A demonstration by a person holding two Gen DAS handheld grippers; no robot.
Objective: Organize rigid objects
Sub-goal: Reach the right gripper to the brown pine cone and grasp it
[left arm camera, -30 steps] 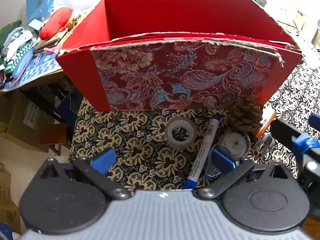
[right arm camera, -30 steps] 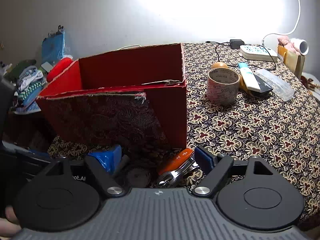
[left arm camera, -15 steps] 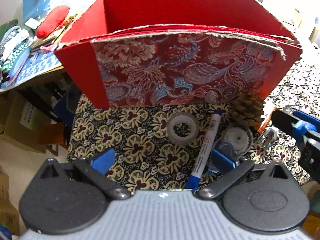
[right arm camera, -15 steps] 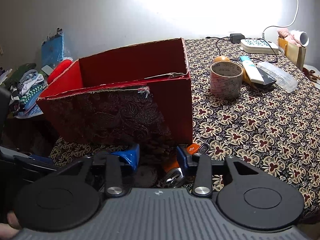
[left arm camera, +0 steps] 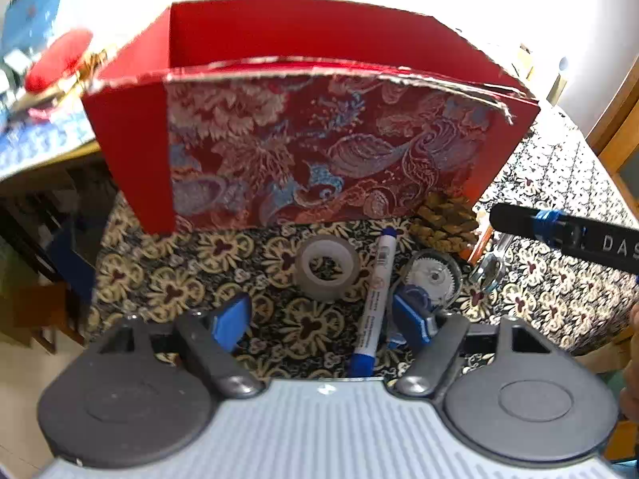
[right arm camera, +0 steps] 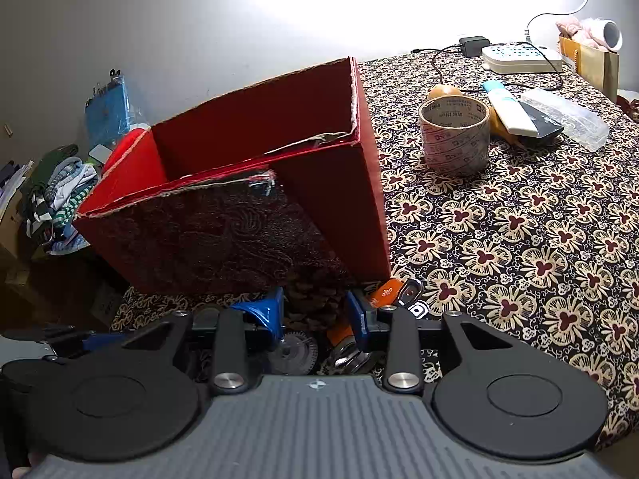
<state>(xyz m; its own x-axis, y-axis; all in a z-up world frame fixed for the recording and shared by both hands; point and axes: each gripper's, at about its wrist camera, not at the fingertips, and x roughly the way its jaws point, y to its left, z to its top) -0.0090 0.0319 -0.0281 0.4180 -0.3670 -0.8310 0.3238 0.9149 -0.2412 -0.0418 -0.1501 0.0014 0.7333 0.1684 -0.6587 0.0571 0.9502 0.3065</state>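
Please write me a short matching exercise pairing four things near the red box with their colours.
Things:
1. marker
2. gear
3. pine cone
4. box

Colours:
A. brown
B. red with a brocade front
C. white with a blue cap
D. pale grey

Pairs: 1-C, 2-D, 3-A, 4-B

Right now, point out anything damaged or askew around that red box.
The red box stands out: its front top edge is frayed and ragged, and the brocade panel is peeling away at the corner. Small items lie loose at its base: a tape ring, a marker and a pinecone.
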